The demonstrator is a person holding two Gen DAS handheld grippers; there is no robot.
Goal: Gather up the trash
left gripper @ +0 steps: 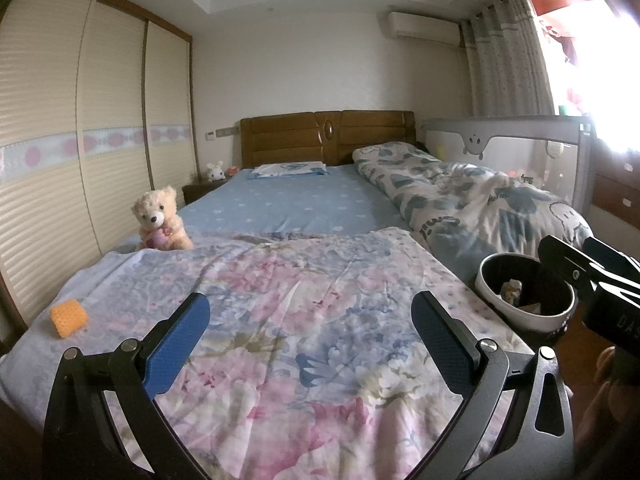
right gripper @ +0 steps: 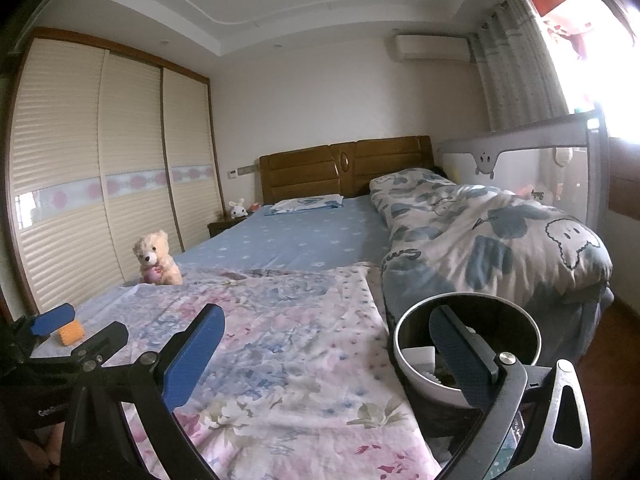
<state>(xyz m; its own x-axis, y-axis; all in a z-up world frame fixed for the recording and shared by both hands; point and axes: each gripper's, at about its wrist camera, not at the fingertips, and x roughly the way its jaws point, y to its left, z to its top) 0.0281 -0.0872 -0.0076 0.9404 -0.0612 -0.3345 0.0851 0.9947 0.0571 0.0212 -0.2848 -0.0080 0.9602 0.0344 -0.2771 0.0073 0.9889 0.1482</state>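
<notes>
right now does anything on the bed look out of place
Yes: an orange sponge lies alone on the floral blanket near the bed's left corner, odd for a bed. The trash bin at the right edge already holds scraps. Both grippers are open and empty.

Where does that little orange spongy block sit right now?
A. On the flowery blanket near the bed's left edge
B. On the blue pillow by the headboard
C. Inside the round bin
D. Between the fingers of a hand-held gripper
A. The orange block lies on the flowery blanket near its left edge, far from the round bin at the right, and both the left hand-held gripper and the right hand-held gripper are open and empty.
</notes>
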